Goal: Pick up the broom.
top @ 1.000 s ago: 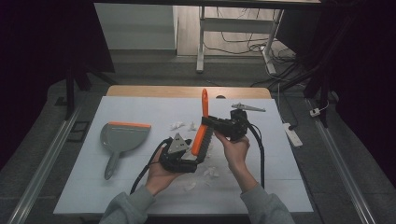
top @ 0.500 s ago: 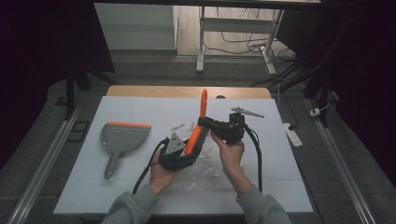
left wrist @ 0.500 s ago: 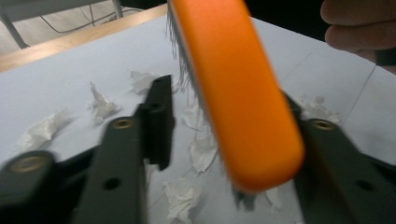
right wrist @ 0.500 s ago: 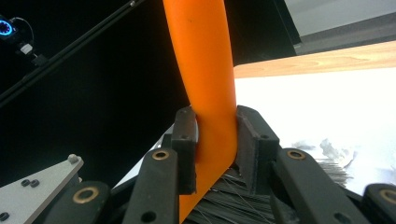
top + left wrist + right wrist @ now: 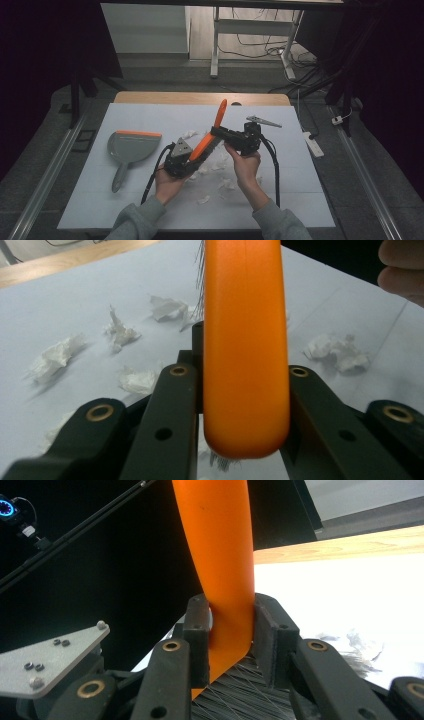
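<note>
Evidently handover: brush clamped by right gripper; left gripper jaws flank it, contact unclear; dustpan waits beside paper scraps.

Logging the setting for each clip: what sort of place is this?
Probably a lab or recording studio, not a home: a white-covered table ringed by dark curtains, loose cables on the floor behind, and a power strip beside it.

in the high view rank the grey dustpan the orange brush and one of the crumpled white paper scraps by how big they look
1. Grey plastic dustpan with orange edge: largest.
2. Orange-handled brush, held by left gripper and right gripper: narrower; raised nearer the camera, so unsure.
3. Crumpled white paper scrap: smallest.
</note>
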